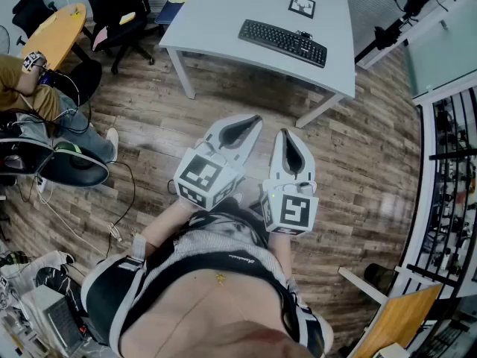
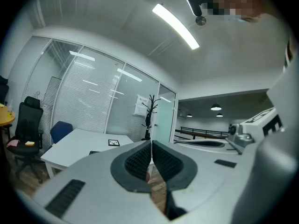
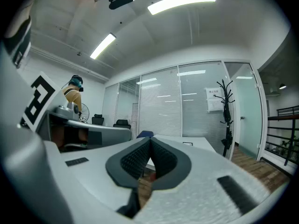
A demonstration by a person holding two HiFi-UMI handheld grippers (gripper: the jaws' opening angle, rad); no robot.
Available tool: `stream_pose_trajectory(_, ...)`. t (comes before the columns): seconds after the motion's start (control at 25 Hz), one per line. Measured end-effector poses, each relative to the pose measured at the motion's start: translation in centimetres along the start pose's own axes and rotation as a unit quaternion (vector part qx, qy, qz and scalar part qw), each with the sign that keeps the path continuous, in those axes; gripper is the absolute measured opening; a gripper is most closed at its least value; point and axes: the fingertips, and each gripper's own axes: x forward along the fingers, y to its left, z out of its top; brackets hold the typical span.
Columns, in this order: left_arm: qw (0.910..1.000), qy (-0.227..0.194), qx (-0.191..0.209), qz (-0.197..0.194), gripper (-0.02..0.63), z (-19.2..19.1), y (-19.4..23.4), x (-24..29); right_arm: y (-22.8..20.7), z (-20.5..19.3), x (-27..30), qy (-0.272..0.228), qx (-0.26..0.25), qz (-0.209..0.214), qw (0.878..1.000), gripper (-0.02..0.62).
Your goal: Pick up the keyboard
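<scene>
Left gripper [image 1: 250, 121] held level out in front of the torso, jaws pressed together, tips aimed toward 1 o'clock in the head view. Right gripper [image 1: 288, 134] just beside it at its 3 o'clock, not touching it. It is level too, jaws together, tips toward 12 o'clock. Each gripper's marker cube [image 1: 205, 177] sits at its 6 o'clock end, nearest the body.

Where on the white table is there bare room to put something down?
The white table is bare from the keyboard across to its left edge, and in a narrow strip in front of the keyboard. Tightest spot: between keyboard and the marker card behind it.
</scene>
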Motion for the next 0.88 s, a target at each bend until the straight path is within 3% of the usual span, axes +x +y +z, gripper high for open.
stream_pose_trajectory(0.12,0.9998,-0.016,0.008,-0.004,0.014,0.1,-0.8,0.4,-0.5,0.2,-0.3,-0.007,0.005,0.008,1.0,0.005)
stream_pose_trajectory(0.2,0.9998,-0.015,0.007,-0.008,0.017,-0.2,-1.3,0.6,-0.7,0.0,-0.4,-0.009,0.007,0.014,1.0,0.072)
stream_pose_trajectory(0.24,0.9998,-0.013,0.003,-0.012,0.026,-0.4,-1.5,0.8,-0.9,-0.1,-0.5,-0.009,0.007,0.016,1.0,0.075)
stream_pose_trajectory(0.36,0.9998,-0.009,-0.002,-0.018,0.114,-0.9,-1.9,1.3,-1.6,-0.5,-0.8,-0.005,0.006,0.015,1.0,0.075)
stream_pose_trajectory(0.88,1.0,0.0,0.004,0.005,0.114,-2.0,-3.0,3.6,-5.4,-1.3,-1.2,-0.003,0.015,0.02,1.0,0.084)
